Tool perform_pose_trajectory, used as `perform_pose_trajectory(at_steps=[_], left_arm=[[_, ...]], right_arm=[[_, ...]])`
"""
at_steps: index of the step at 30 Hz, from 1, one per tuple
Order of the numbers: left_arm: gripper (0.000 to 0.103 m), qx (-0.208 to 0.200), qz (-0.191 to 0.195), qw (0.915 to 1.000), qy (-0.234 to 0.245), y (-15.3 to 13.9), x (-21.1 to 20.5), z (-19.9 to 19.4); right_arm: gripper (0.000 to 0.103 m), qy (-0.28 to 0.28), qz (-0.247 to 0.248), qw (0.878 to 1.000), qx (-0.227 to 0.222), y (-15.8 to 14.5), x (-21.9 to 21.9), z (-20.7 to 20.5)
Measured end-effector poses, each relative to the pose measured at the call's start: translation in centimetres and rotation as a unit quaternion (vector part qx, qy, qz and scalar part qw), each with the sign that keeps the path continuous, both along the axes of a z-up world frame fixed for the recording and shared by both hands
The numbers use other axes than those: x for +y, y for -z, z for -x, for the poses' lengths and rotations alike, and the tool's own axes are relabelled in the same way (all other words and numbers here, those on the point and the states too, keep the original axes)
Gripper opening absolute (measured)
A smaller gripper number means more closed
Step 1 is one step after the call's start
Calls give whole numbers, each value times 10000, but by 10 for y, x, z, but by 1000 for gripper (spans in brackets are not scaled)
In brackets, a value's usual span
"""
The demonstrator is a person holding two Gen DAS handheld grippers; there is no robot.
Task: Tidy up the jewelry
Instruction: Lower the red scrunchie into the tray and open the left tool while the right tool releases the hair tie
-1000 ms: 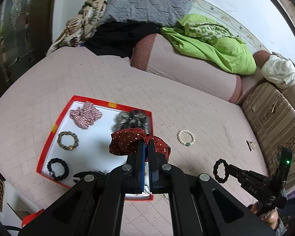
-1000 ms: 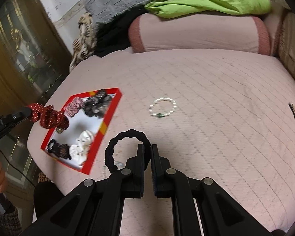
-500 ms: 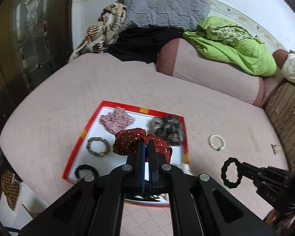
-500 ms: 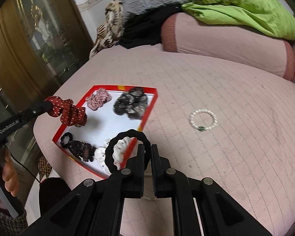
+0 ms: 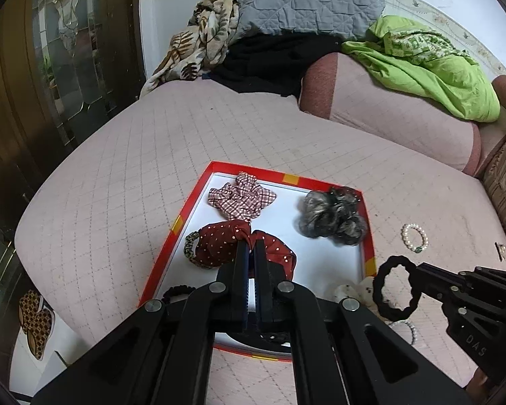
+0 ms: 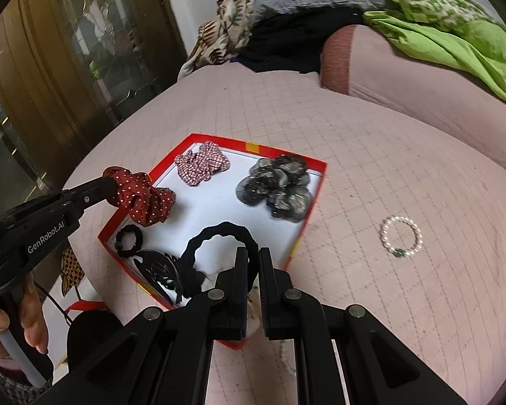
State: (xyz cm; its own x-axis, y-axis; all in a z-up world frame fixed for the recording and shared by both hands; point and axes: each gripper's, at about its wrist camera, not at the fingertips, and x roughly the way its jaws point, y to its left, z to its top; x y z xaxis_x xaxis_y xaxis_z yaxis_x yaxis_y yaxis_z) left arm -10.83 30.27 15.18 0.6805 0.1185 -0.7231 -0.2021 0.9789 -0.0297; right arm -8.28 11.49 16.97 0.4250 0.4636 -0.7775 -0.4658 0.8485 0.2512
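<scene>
Because each gripper has its own hair tie pinched by the edge, both pieces hang free of the bedding and can be carried over the red-rimmed tray (image 5: 368, 236) without dragging on anything. The left gripper (image 5: 250, 246) has its fingers closed on the red polka-dot scrunchie (image 5: 216, 246), held above the tray's left side, over a beaded bracelet (image 5: 189, 243) whose edge peeks out beneath it; gripping the bunched fabric at one fold lets the rest droop, which should make it easy to lower into a bare patch of the white floor. The right gripper (image 6: 251, 256) is clamped on the black hair tie (image 6: 192, 256), whose open loop stands up ahead of the fingertips over the tray's near corner, probably so it can drop beside the other dark pieces, a small black tie (image 6: 129, 241) and a black hair claw (image 6: 158, 270). A checked scrunchie (image 6: 200, 163) and a grey scrunchie (image 6: 276, 187) already lie spaced apart along the far side, suggesting items are being laid out singly rather than heaped. A pearl bracelet (image 6: 401, 236) lies on the pink quilted bedspread (image 6: 404, 168), well outside the tray, so it is likely yet to be collected.
</scene>
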Motion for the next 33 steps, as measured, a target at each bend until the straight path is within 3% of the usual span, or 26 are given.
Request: perform_pose_trajectory(at_steps=[17,33], left_arm=[[2,345,-136,9992,-177,31,38,-38],[3,570,-150,9979,-260,49,48,-48]], right_arm=[[7,-188,485,9986,15,30,64,-45],[8,-171,581,9975,365,64,77,-58]])
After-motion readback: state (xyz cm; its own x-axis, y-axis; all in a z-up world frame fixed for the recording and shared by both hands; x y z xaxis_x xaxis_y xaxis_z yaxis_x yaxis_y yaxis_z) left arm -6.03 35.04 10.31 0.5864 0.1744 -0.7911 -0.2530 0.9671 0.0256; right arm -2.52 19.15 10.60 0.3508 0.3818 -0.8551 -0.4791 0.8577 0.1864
